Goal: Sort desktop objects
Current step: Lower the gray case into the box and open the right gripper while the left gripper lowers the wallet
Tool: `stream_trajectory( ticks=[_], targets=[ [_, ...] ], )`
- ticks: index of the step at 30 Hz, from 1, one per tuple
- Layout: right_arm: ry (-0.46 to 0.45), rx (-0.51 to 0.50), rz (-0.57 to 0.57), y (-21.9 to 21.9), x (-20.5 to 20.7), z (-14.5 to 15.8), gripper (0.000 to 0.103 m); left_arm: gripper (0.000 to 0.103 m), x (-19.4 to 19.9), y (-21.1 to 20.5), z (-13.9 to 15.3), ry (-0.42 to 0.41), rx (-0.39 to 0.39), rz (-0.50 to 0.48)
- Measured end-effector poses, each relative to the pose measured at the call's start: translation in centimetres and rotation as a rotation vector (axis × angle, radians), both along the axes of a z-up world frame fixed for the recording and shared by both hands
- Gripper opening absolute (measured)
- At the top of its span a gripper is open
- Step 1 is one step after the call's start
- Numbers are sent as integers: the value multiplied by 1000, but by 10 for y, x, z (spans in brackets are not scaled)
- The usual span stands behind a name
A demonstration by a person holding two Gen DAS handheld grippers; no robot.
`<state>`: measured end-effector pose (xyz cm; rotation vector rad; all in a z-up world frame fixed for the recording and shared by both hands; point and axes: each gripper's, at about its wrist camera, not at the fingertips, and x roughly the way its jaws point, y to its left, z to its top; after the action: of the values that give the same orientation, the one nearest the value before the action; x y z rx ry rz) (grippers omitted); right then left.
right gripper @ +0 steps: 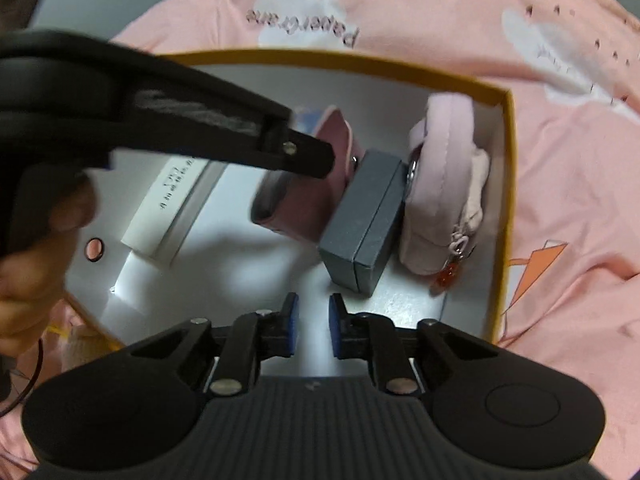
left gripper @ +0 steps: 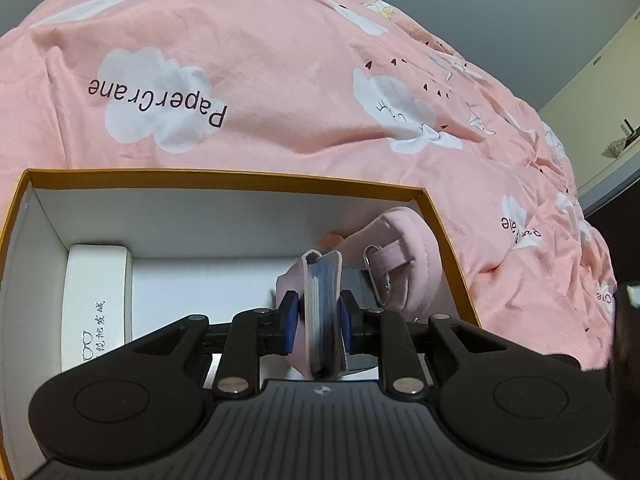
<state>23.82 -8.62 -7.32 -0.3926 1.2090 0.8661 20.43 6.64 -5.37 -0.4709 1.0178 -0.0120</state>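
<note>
Wallet [left gripper: 320, 312] in left claw [left gripper: 318, 316], box rim [left gripper: 240, 178] near (right side)

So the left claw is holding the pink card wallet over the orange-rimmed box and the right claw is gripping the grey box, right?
Not quite. The right claw grips nothing; the right wrist view shows its blue pads bare, short of the grey rectangular box. The left claw does hold the pink card wallet over the orange-rimmed cardboard box.

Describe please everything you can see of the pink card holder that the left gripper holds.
The pink card holder is a small soft wallet, fabric or leather-like, with a stack of blue and white leaves showing at its open edge. It stands on edge, clamped between the left gripper's blue pads, low inside the yellow-rimmed box. In the right wrist view it touches the grey box.
</note>
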Motion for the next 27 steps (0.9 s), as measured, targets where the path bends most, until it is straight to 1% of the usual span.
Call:
stream_trajectory(
  ticks=[4, 7, 11, 15, 16, 19, 23, 27],
  targets=[
    [-20, -35, -24, 9, 9, -3, 12, 24, -2, 3, 0, -23, -46, -12],
    [-26, -27, -48, 12, 19, -2, 11, 25, 0, 6, -1, -25, -87, -8],
    [-76, -22, -66, 14, 23, -1, 9, 25, 5, 7, 0, -50, -108, -5],
    [-120, -8, -86, 17, 27, 1, 8, 25, 13, 10, -3, -46, -88, 9],
    [-123, -5, -90, 12, 32, 4, 8, 24, 14, 12, -4, -44, -88, 15],
    [-124, 1, -87, 10, 32, 4, 8, 24, 16, 17, -8, -51, -90, 23],
    [-124, 11, -69, 6, 28, 4, 9, 24, 23, 20, -12, -63, -108, 3],
    [-137, 20, -69, 4, 28, 4, 9, 23, 31, 19, -12, -61, -105, -31]
  ],
)
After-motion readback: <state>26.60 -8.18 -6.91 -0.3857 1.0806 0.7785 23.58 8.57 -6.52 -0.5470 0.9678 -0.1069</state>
